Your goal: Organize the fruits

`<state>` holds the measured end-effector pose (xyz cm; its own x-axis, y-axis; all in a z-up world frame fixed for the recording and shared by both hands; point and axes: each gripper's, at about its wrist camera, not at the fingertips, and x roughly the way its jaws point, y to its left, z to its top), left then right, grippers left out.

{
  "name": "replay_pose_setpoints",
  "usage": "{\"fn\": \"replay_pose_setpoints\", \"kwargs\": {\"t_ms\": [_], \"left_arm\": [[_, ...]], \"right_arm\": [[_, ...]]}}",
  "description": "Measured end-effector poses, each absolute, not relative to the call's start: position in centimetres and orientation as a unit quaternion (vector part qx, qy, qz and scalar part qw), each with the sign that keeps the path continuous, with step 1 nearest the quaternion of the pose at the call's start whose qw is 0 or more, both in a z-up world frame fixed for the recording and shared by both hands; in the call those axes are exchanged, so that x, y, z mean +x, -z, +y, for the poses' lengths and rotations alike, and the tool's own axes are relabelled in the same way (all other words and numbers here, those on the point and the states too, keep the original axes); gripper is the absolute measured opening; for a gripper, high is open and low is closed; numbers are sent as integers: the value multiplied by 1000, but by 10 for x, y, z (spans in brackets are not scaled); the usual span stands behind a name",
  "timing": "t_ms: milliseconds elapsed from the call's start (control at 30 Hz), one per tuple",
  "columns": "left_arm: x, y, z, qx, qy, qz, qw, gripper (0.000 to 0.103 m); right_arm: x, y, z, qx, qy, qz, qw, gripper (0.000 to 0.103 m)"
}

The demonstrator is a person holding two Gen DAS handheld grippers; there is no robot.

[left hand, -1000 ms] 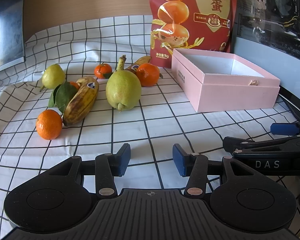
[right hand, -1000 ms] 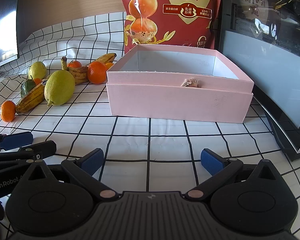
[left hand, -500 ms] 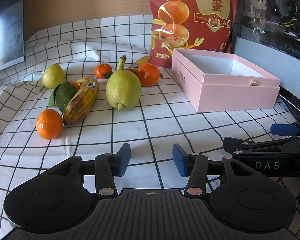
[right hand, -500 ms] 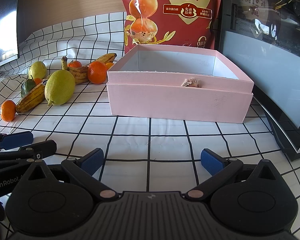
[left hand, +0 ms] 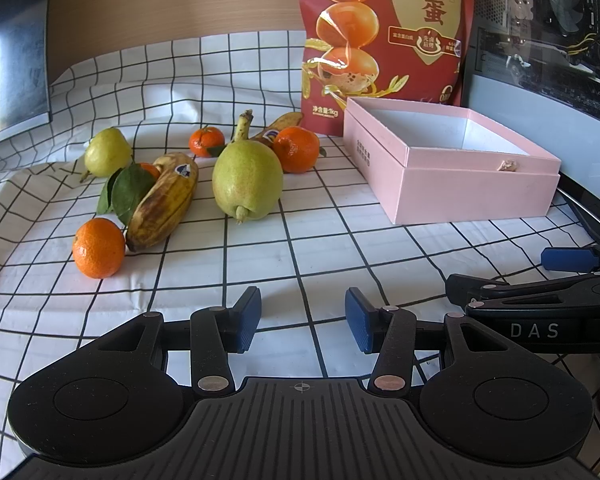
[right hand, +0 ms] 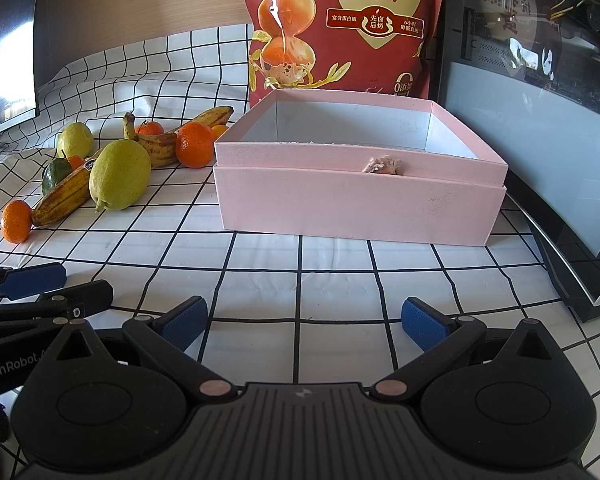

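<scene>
Since every fruit lies loose on the checked cloth over the bench (left hand: 320, 252), nothing has gone into the box yet, by my reading. Seen from the left wrist, at ten o'clock sits a small mandarin (left hand: 98, 248) touching the tip of a bruised banana (left hand: 164, 200), with a leafy mandarin and a small pear (left hand: 107, 152) behind them. Toward eleven o'clock the big pear (left hand: 247, 179) rests on its side, and behind it are another banana and two more mandarins, one of them (left hand: 298, 149) just beside the pear. At one o'clock stands the pink box (left hand: 476, 192), empty, with a red snack bag (left hand: 384, 40) upright behind it. The left tongs (left hand: 302, 318) are released with a moderate gap, holding nothing; the right tongs (right hand: 304, 320) are spread wide, also empty, facing the box wall. The risks ahead look plain: the big pear may be wider than the left gap, so a narrow approach would nudge it and send it rolling into the mandarin; soft bananas would bruise under a hard squeeze; and the loose cloth could wrinkle and drag fruit.
</scene>
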<state>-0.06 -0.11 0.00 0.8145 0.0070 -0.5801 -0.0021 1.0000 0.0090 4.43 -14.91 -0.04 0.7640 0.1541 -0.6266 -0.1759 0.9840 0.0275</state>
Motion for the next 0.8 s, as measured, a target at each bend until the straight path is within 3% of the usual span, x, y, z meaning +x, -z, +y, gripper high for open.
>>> {"fn": "replay_pose_setpoints", "kwargs": {"t_ms": [800], "left_arm": [[-1, 0, -1, 4, -3, 304, 953, 52]], "right_arm": [[44, 1, -148, -17, -83, 332, 939, 103]]}}
